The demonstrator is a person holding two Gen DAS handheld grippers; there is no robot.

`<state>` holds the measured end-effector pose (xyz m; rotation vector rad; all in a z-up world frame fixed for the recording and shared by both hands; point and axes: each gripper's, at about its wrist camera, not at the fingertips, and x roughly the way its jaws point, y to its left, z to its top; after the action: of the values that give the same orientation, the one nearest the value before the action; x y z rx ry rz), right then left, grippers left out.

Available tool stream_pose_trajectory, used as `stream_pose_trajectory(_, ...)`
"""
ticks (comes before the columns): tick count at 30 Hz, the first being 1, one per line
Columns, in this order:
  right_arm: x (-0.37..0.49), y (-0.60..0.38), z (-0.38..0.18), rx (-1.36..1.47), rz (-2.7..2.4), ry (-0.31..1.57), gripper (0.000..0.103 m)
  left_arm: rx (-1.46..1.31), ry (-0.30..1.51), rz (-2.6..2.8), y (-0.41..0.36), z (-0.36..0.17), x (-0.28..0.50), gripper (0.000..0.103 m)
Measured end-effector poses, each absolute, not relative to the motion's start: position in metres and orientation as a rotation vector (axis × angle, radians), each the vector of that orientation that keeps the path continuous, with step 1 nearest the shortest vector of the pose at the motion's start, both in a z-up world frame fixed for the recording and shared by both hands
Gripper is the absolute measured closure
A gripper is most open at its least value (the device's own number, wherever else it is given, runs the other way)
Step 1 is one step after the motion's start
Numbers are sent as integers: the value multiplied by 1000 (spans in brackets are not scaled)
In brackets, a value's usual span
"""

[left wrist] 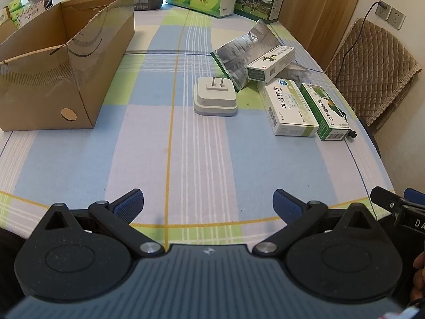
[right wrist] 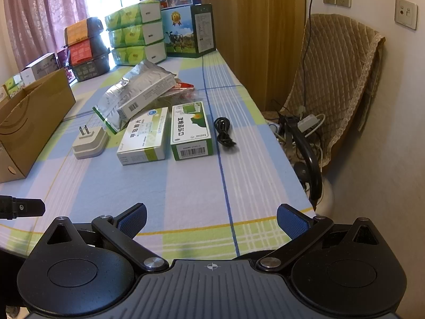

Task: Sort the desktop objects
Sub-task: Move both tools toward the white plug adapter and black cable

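Cardboard box (left wrist: 61, 61), open-topped and stiff, stands as landmark on the checked tablecloth (left wrist: 170, 159); right of it lie a crinkly foil pouch (left wrist: 239, 53), three light, rigid medicine cartons (right wrist: 144, 138), a smooth white plug adapter (left wrist: 215, 97) and, farthest off, a limp black cable (right wrist: 224, 131). Cartons likely grip best across their narrow sides. Left gripper (left wrist: 208, 203) and right gripper (right wrist: 211, 219) both hover spread wide, empty.

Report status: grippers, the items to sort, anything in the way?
Left gripper open, empty. Right gripper open, empty. Plug adapter, medicine boxes, foil pouch, black cable still on tablecloth; cardboard box open. Path clear.
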<state>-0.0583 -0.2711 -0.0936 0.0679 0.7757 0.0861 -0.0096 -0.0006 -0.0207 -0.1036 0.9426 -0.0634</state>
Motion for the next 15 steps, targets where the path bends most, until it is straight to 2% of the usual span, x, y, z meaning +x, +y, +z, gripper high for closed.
stream_pose_trajectory(9,-57,-270,-95,69,92,783,2,-101,943,-62,1,-22,-9,1)
stream_pose_trajectory(15,-52,-286,-85,175,98,760,2,-73,925,-65,3,-21,-5,1)
